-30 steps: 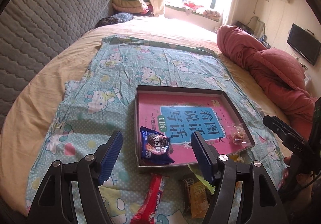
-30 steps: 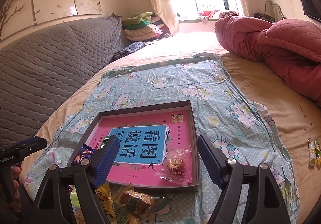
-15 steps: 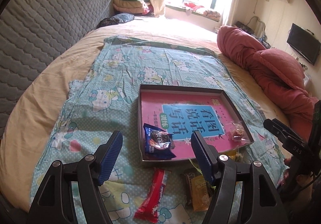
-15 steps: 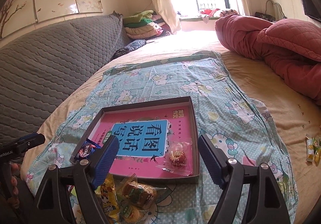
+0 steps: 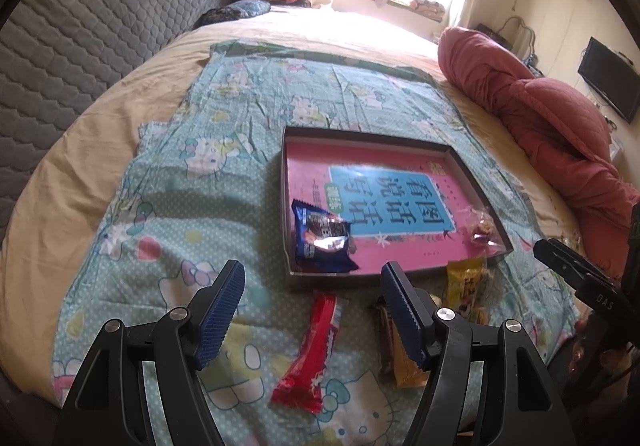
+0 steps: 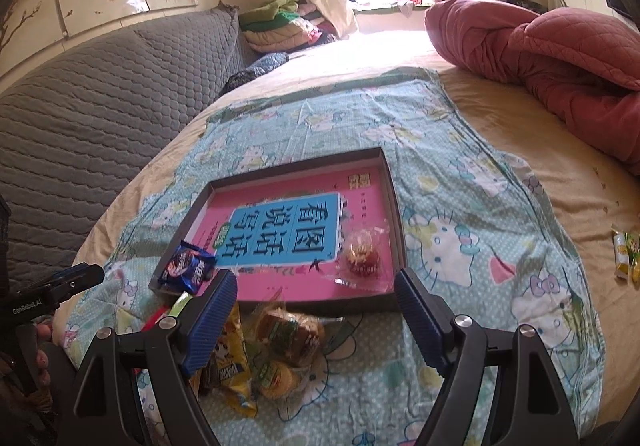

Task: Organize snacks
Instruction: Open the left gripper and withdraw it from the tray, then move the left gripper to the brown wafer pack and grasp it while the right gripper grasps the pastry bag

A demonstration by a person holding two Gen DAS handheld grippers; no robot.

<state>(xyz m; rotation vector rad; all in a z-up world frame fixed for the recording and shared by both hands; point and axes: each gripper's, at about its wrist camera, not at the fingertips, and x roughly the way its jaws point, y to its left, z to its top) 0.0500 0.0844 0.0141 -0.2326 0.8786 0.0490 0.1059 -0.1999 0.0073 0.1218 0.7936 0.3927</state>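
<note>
Both tongs stand wide and hold nothing: the left tongs [image 5: 312, 310] hang over the cartoon-cat sheet [image 5: 168, 206] on the bed, and the right tongs [image 6: 316, 310] hang above a small heap of snacks. In the left view a red wrapper [image 5: 310, 354] lies on the sheet between the blue pads, just toward 6 o'clock of the shallow tray [image 5: 285, 182], whose floor is a pink printed sheet with a blue panel. Inside the tray, a dark blue cookie packet [image 5: 322, 240] sits in the corner at 7 o'clock, and a clear-wrapped sweet [image 5: 482, 230] lies near the rim at 4 o'clock. An orange packet [image 5: 404, 366] is partly hidden behind the right-hand pad, and a yellow packet [image 5: 466, 286] lies toward 1 o'clock of it, just outside the tray's near wall. In the right view, the same tray [image 6: 394, 214] lies straight ahead, with the blue cookie packet [image 6: 186, 266] at its 8 o'clock corner and the clear-wrapped sweet [image 6: 362, 252] at 4 o'clock. A yellow bag [image 6: 234, 358] and clear-wrapped cakes [image 6: 286, 334] rest on the sheet between the pads, just outside the tray's near rim. Another small packet [image 6: 624, 252] lies apart on the bare bed at 3 o'clock. A rolled red quilt [image 6: 560, 58] lies at 1 o'clock.
</note>
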